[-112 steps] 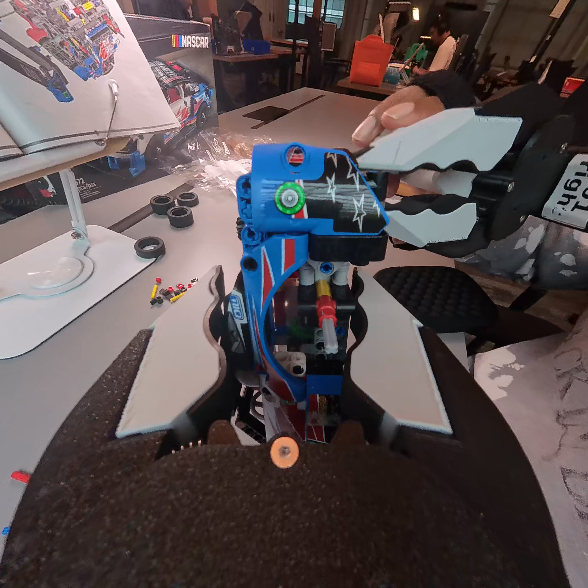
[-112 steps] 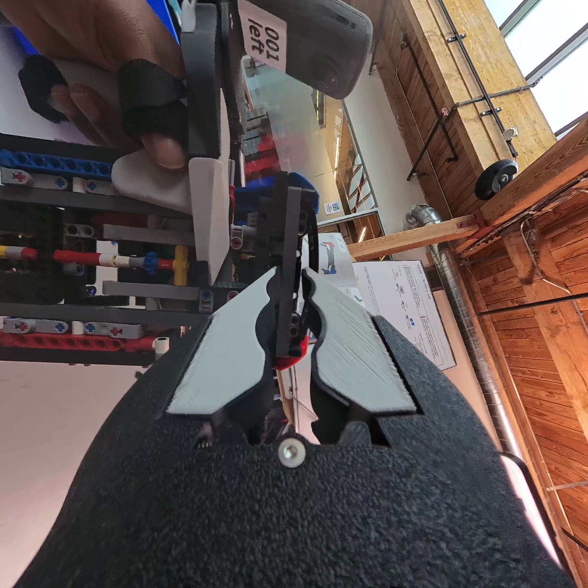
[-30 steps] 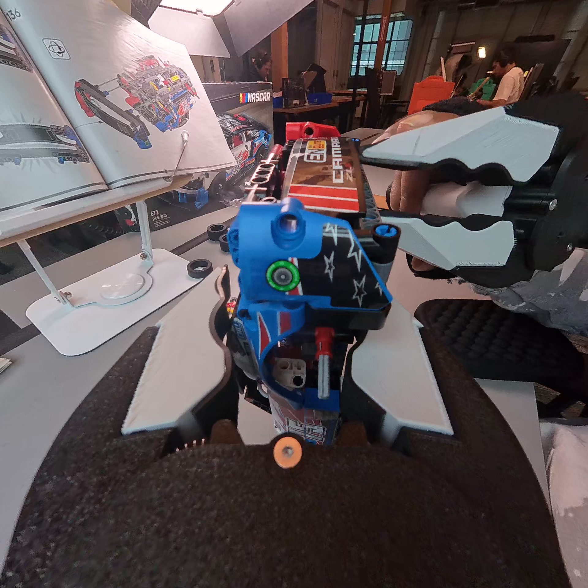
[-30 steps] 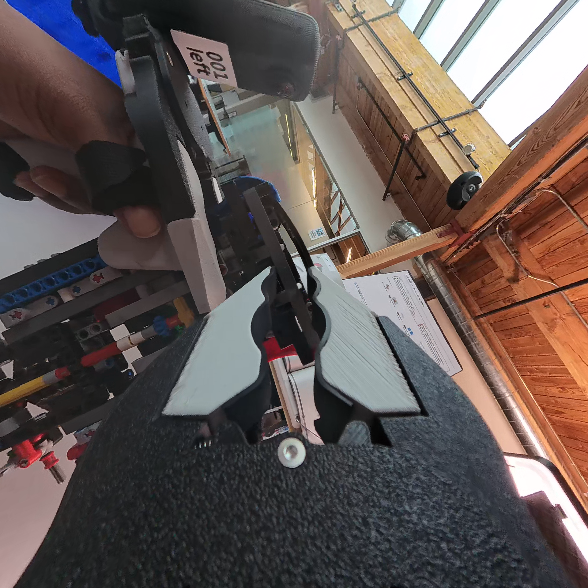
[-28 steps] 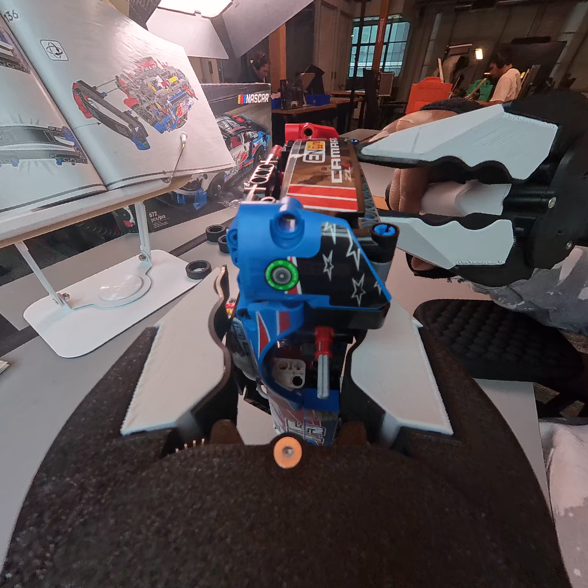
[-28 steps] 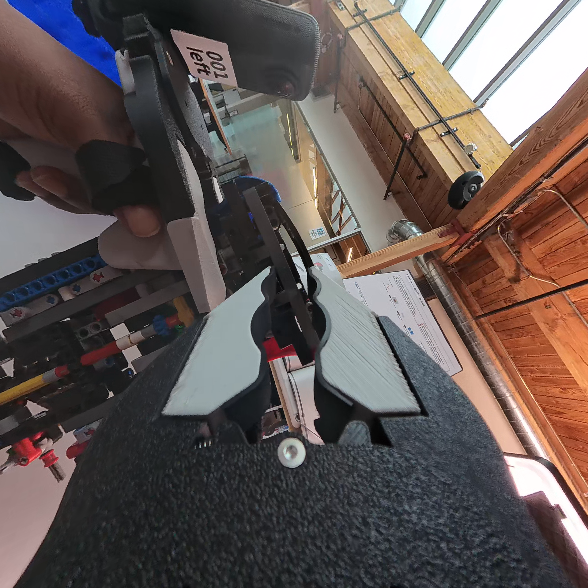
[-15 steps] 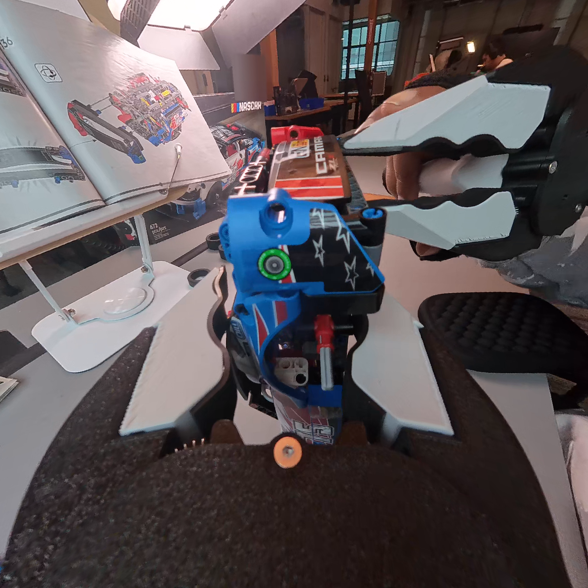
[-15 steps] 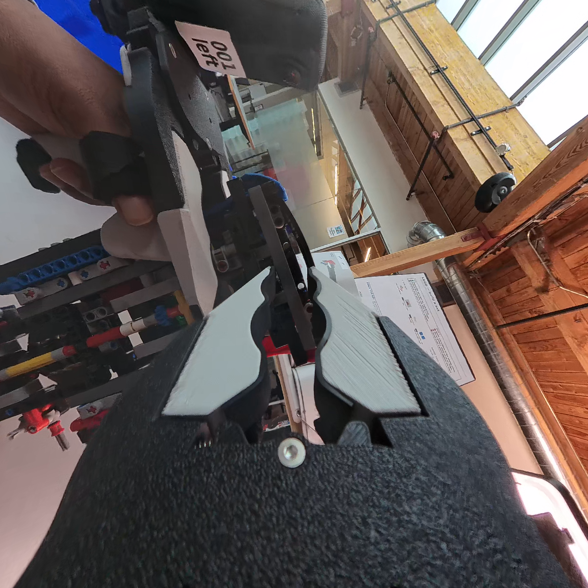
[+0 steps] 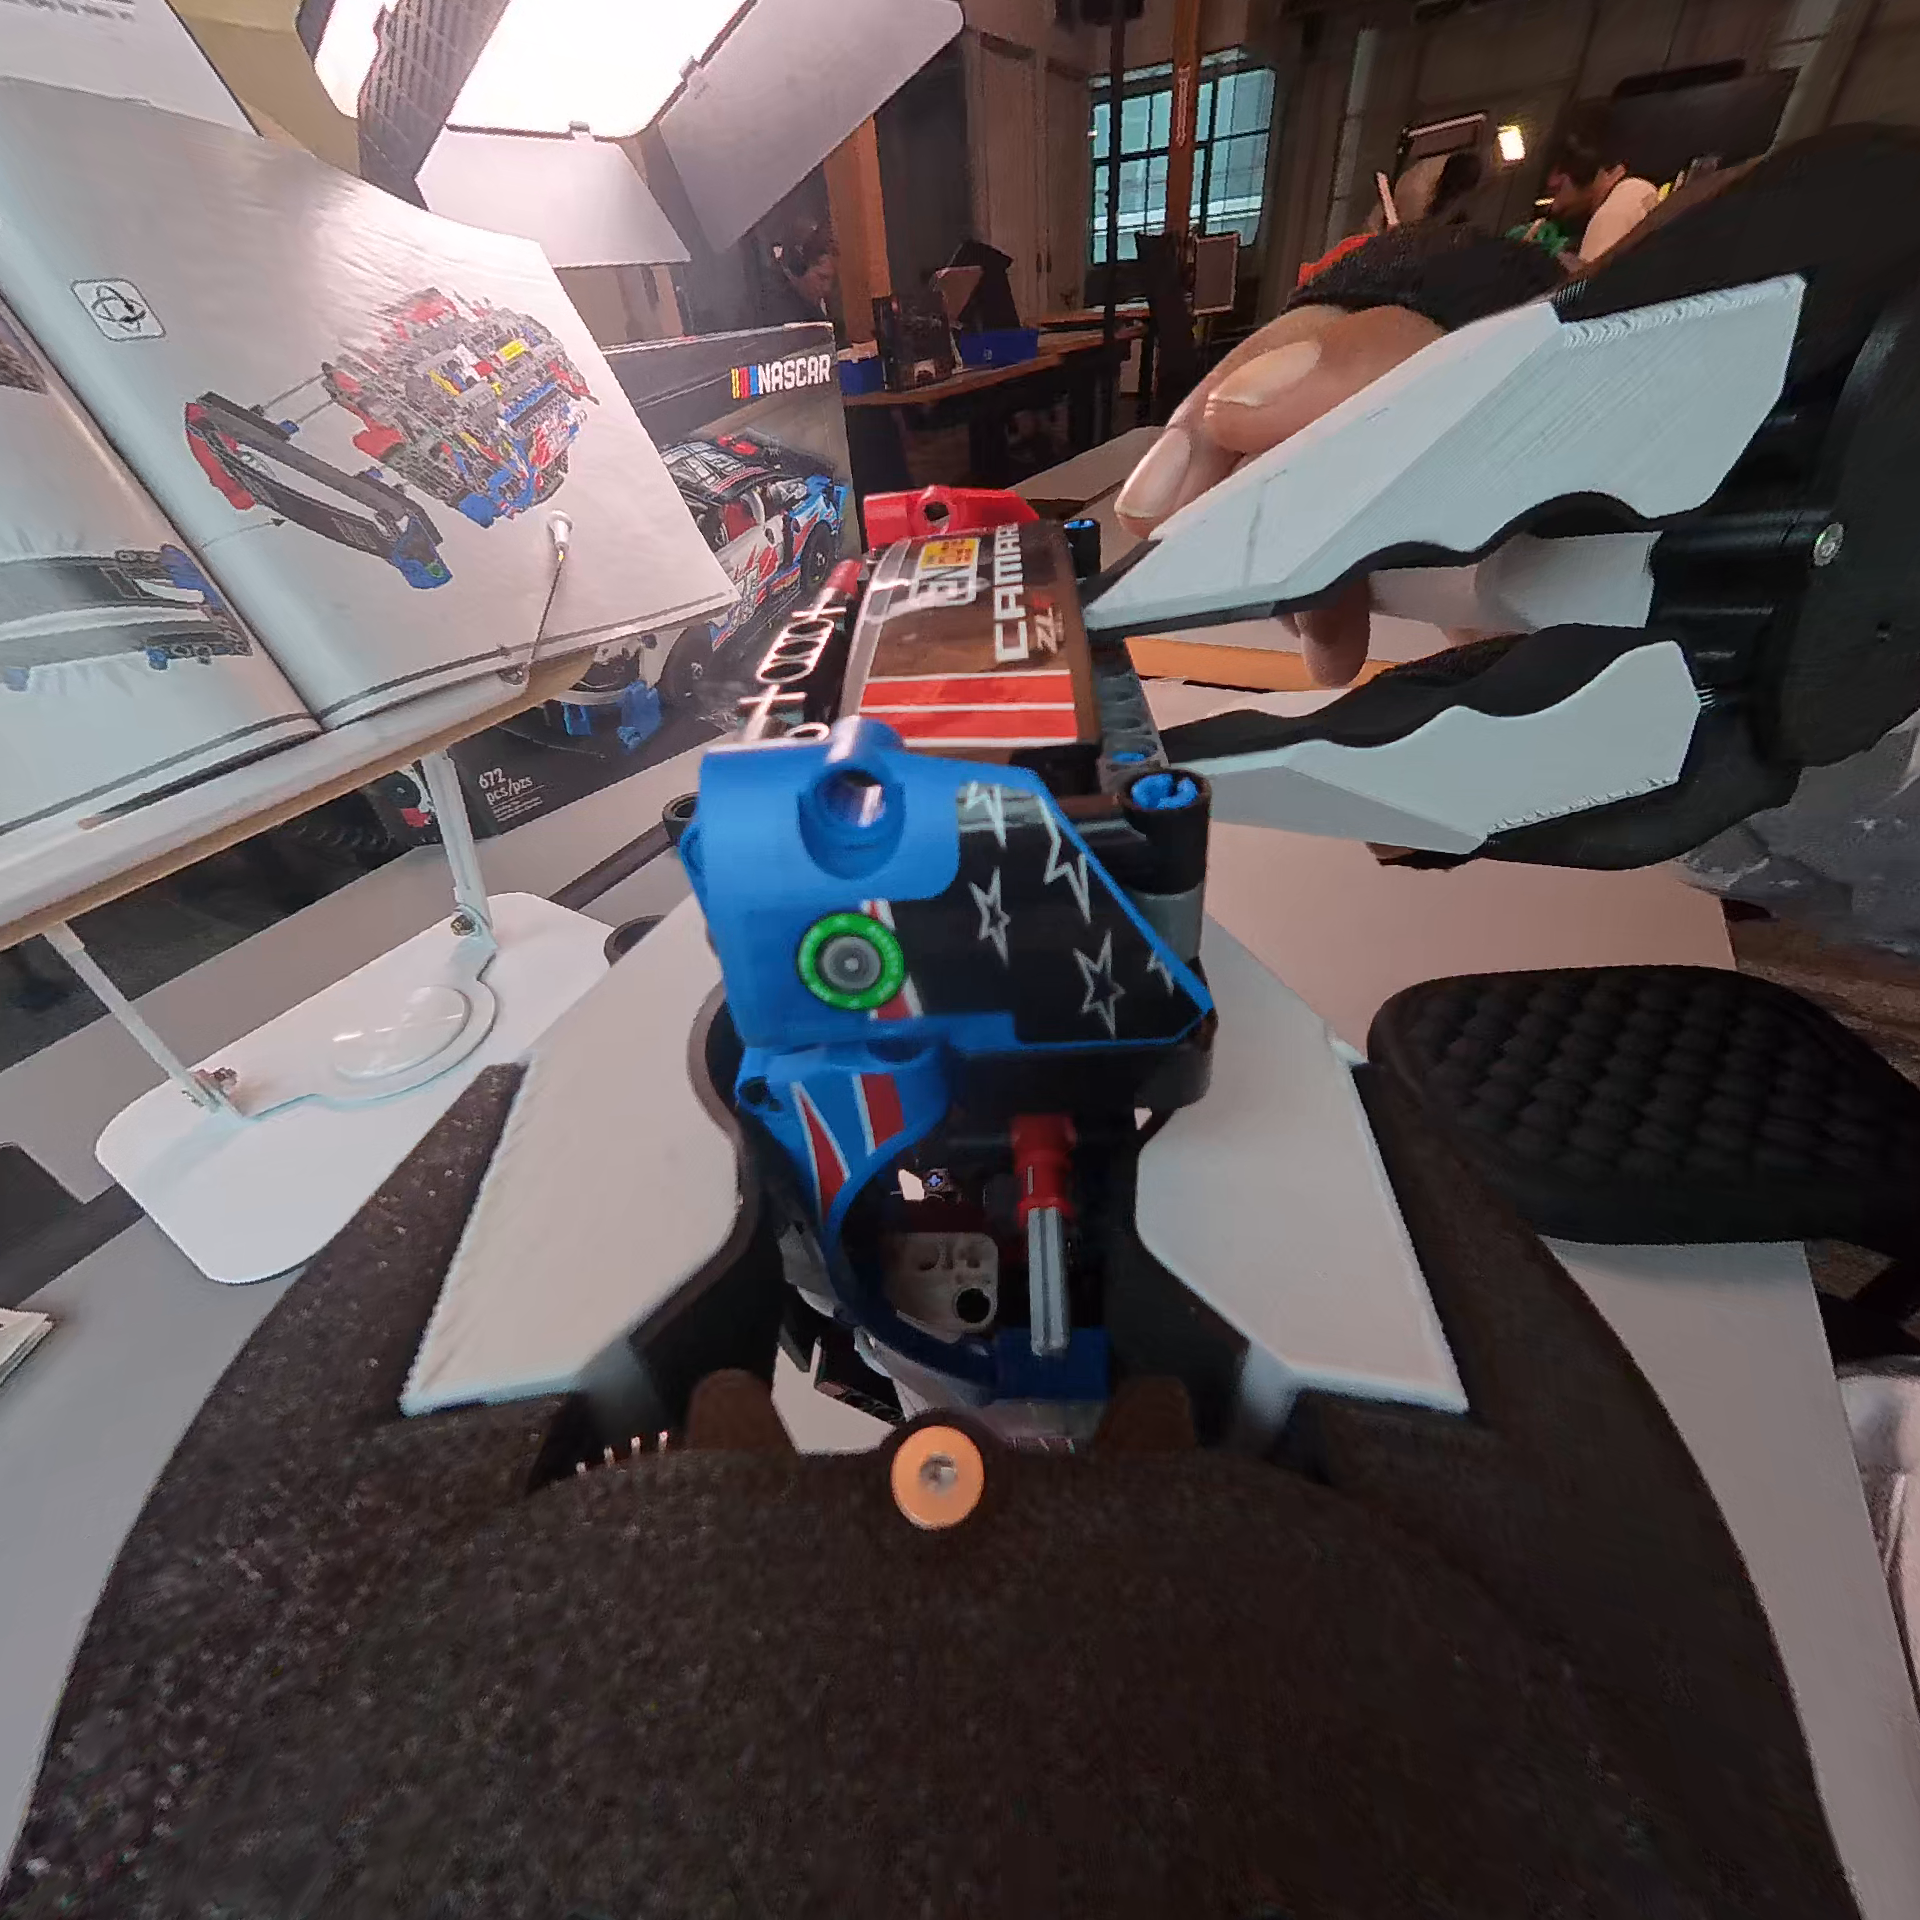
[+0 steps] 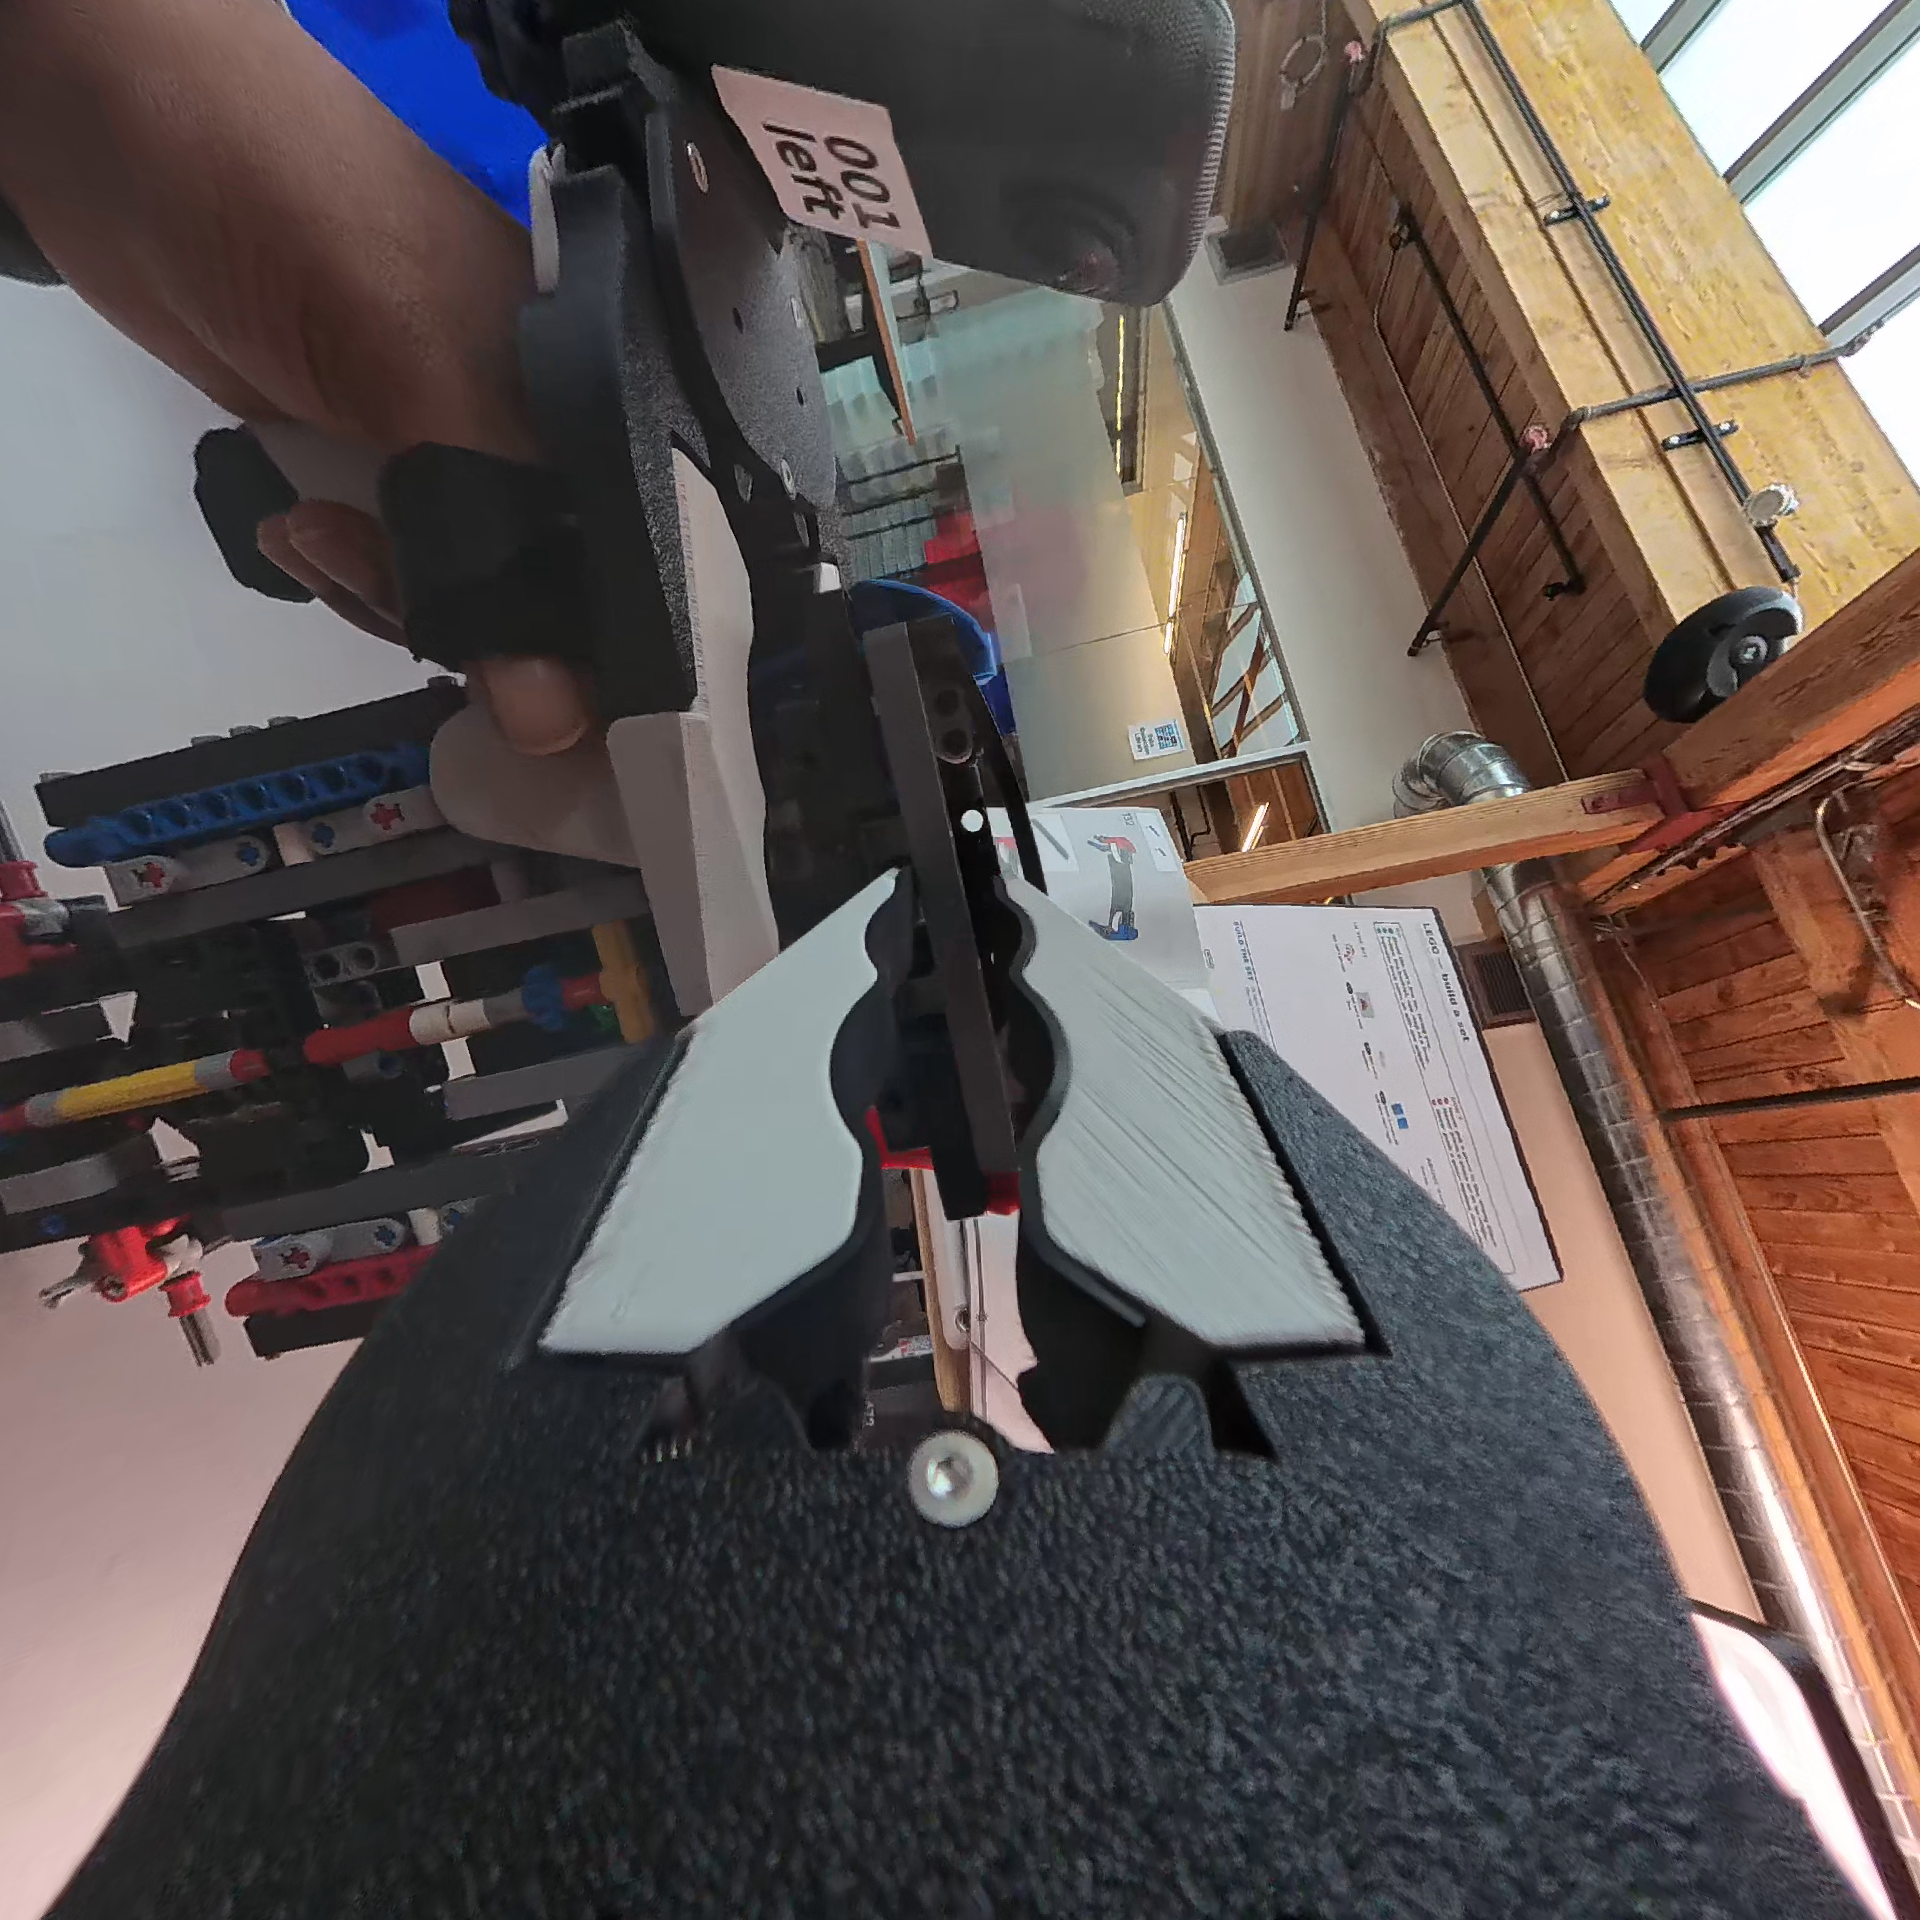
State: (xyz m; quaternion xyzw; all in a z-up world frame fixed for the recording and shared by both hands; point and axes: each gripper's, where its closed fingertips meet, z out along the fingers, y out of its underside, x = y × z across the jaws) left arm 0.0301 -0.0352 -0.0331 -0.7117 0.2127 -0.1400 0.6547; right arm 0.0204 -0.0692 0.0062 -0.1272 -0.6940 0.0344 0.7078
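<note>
Left wrist view shows your left claw clamped on the blue rear of the part-built plastic brick race car held above the grey table, while your right claw pinches its black side panel, four loose tyres unseen.

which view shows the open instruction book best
The left wrist view: the instruction book lies open on its white stand at upper left, its printed pages facing the camera. The right wrist view shows only a far sliver of its pages past the right gripper, which grips the toy car.
</note>
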